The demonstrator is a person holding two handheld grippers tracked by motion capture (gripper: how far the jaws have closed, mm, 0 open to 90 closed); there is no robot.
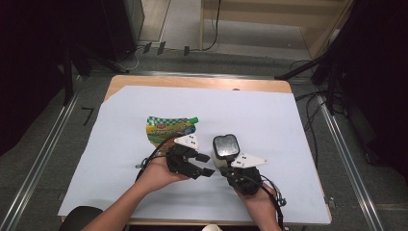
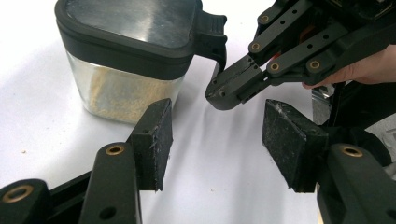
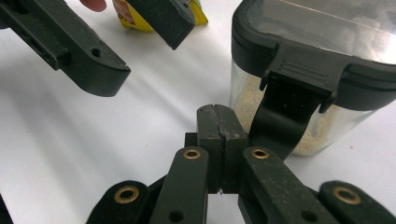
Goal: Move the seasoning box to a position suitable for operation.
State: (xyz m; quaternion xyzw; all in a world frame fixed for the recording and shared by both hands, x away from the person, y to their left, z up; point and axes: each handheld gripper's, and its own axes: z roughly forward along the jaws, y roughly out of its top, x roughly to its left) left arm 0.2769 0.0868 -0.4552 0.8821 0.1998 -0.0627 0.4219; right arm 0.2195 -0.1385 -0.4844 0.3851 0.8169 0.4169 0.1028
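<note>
Pressed together with nothing between its jaws, the right gripper (image 3: 218, 122) sits just beside the lid latch (image 3: 299, 79) of the seasoning jar (image 1: 225, 150), maybe touching it. Left of the jar, the left gripper (image 2: 215, 130) hangs spread and empty. A push on the latch could tip or slide the unheld jar; beyond it lies a green pouch (image 1: 169, 127).

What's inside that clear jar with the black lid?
The jar holds a pale, sandy granular filling across its lower part, seen through the clear wall. Above that it looks empty. The black lid is shut; its glare hides any view from above.
</note>
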